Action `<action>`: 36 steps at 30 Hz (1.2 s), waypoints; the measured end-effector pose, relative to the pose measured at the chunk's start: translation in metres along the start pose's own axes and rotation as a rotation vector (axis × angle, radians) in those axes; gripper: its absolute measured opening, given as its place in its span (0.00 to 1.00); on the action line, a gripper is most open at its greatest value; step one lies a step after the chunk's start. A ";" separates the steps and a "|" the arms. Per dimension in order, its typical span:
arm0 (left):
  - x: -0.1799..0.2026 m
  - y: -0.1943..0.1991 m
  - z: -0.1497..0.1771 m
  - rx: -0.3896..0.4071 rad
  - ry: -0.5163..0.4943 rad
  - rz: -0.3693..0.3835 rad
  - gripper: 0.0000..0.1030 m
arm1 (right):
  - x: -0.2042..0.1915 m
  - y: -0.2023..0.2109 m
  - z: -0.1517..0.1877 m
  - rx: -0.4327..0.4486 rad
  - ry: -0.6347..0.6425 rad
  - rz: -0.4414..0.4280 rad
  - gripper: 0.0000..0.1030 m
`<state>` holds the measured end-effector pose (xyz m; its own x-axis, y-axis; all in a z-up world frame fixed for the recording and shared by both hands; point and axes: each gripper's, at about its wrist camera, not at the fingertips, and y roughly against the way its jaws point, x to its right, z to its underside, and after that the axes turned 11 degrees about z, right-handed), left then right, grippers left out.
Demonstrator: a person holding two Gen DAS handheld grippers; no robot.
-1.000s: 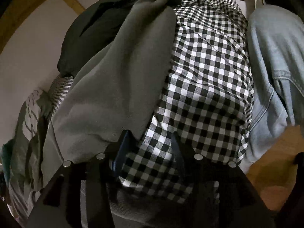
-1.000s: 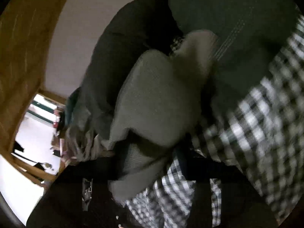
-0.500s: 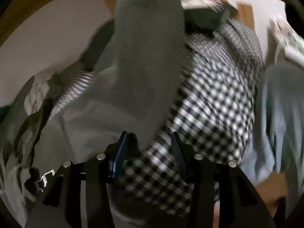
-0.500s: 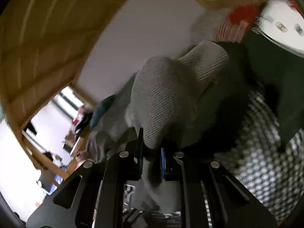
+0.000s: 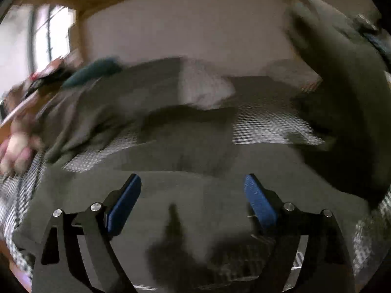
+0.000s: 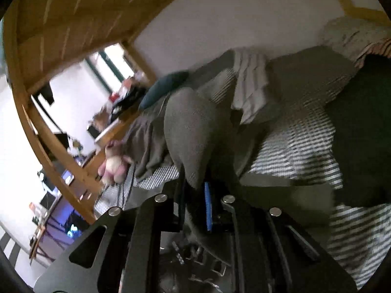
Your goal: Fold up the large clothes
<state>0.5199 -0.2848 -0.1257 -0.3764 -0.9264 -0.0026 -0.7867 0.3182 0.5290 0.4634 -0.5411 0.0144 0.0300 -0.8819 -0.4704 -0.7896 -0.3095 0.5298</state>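
Left gripper: you hold it over the bed with its jaws spread wide; they have just been opening, and nothing sits between the blue pads.
Grey garment: in your left view it lies spread flat beneath the open fingers, on the checked bedding; part of it rises in a blurred fold at the far right.
Soft toy: a pink blur at the left edge of the bed.
Right gripper: your jaws are nearly together and have just been closing further; they pinch a fold of the grey garment, which bulges up out of them.
Dark green garment: it lies on the bedding, right of your right gripper.
Teal cushion: at the far end of the bed, near the wooden frame.
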 end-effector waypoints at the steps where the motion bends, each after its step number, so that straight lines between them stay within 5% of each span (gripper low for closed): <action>1: -0.028 -0.007 -0.003 -0.034 0.040 -0.037 0.84 | -0.009 -0.019 0.009 -0.019 0.013 0.002 0.11; 5: -0.128 -0.030 0.005 -0.162 0.185 -0.095 0.88 | -0.046 -0.074 0.041 -0.094 0.074 0.020 0.09; 8: -0.164 -0.034 0.019 -0.209 0.223 -0.119 0.88 | -0.077 -0.107 0.068 -0.128 0.140 0.039 0.08; 14: -0.201 -0.025 0.045 -0.187 0.317 -0.058 0.90 | -0.134 -0.155 0.121 -0.140 0.280 0.076 0.08; 18: -0.200 0.008 0.045 -0.094 0.324 -0.038 0.90 | -0.169 -0.179 0.158 -0.089 0.415 0.170 0.08; 20: -0.206 0.022 0.032 -0.027 0.322 0.007 0.90 | -0.175 -0.194 0.178 -0.124 0.451 0.182 0.09; 23: -0.186 0.044 0.005 0.023 0.272 0.174 0.94 | -0.175 -0.203 0.205 -0.149 0.497 0.208 0.13; 26: -0.147 0.027 -0.025 -0.083 0.193 0.429 0.94 | -0.169 -0.203 0.209 -0.147 0.481 0.196 0.13; 28: -0.120 -0.008 -0.034 -0.236 0.155 0.483 0.94 | -0.166 -0.203 0.206 -0.157 0.453 0.177 0.14; 30: -0.108 -0.050 -0.027 -0.421 0.127 0.395 0.94 | -0.165 -0.196 0.207 -0.164 0.458 0.144 0.27; 31: -0.109 -0.064 -0.020 -0.481 0.121 0.344 0.94 | -0.164 -0.185 0.209 -0.173 0.461 0.106 0.44; 34: -0.125 -0.073 -0.001 -0.472 0.167 0.313 0.94 | -0.150 -0.128 0.205 -0.138 0.403 0.040 0.90; 36: -0.133 -0.064 0.007 -0.411 0.208 0.315 0.94 | -0.130 -0.092 0.191 -0.141 0.318 0.047 0.90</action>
<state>0.6165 -0.1803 -0.1653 -0.4254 -0.8325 0.3550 -0.3807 0.5205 0.7643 0.4153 -0.3295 -0.1082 0.2027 -0.9560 -0.2121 -0.7028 -0.2928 0.6484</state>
